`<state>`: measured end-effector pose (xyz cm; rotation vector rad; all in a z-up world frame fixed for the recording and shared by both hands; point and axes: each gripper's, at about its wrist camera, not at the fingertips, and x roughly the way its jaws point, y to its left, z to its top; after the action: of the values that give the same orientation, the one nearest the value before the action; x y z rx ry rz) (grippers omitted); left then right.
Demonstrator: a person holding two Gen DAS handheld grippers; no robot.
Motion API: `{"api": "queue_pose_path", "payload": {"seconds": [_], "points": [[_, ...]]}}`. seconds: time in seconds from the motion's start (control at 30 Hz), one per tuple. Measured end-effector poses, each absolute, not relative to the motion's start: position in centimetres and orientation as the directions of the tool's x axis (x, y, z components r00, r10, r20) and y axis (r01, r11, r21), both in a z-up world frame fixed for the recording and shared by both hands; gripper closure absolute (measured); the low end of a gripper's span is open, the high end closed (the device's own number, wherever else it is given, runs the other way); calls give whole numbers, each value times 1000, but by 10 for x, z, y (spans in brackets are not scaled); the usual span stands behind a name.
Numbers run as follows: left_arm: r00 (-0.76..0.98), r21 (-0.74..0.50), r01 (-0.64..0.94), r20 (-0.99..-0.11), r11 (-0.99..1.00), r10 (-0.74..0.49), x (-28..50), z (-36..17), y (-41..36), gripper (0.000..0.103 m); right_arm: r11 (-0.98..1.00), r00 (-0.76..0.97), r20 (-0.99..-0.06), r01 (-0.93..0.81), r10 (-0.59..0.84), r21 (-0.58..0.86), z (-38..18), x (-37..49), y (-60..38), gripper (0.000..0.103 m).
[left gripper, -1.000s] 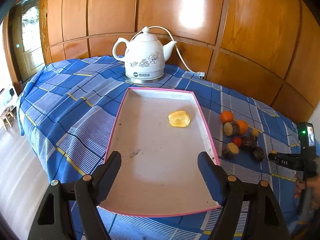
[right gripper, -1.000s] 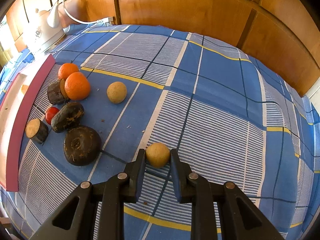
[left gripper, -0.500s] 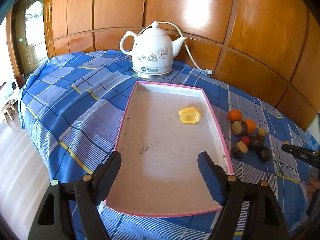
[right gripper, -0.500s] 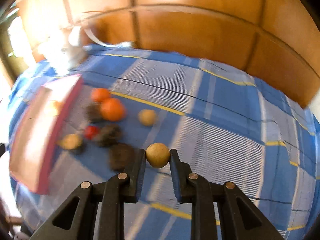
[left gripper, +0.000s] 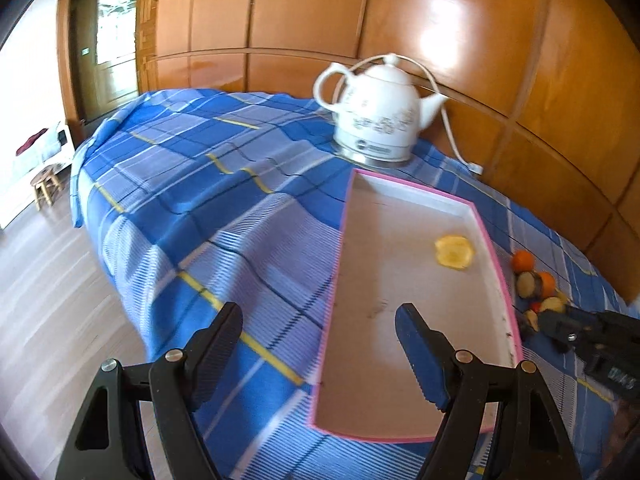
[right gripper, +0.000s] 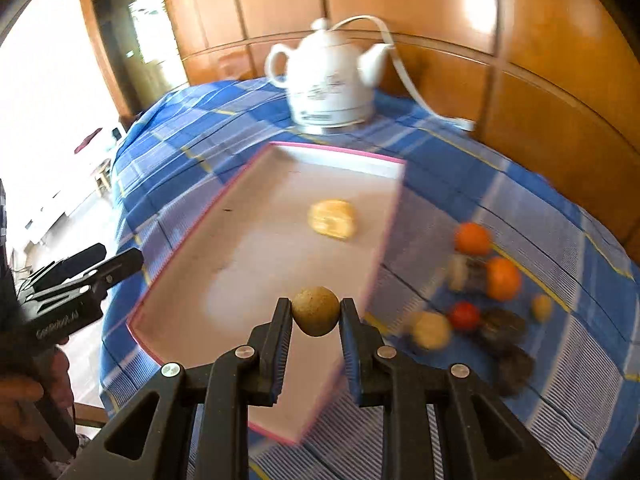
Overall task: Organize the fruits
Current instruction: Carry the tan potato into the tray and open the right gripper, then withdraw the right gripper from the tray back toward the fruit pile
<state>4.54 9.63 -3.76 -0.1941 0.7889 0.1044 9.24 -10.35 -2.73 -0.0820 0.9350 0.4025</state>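
Fruit, one tan ball pinched in right gripper, hangs over tray edge; left gripper gapes

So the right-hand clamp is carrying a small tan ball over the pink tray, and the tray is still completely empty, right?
Not quite: the pink tray is not empty. A yellow fruit piece already lies in it, as the right wrist view shows. The right gripper does hold the small tan ball over the tray.

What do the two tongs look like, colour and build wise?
Both the left tongs and the right tongs are black plastic frames with triangular cut-outs and silver rivets. Their fingers carry ridged blue pads. The left one's body shows faint white lettering in the right wrist view. No cables or sleeves show.
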Motion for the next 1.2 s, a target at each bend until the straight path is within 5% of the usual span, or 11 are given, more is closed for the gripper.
{"api": "queue_pose_path", "payload": {"seconds": [0.67,1.2], "points": [[694,-132,-186,-719,974,36,41,-47,117,24,933,516,-833,-359,199,1,-62,119,-51,73],[712,-120,-127,-703,985,7,37,-39,96,24,977,702,-700,-209,130,-28,-13,83,-82,71]]}}
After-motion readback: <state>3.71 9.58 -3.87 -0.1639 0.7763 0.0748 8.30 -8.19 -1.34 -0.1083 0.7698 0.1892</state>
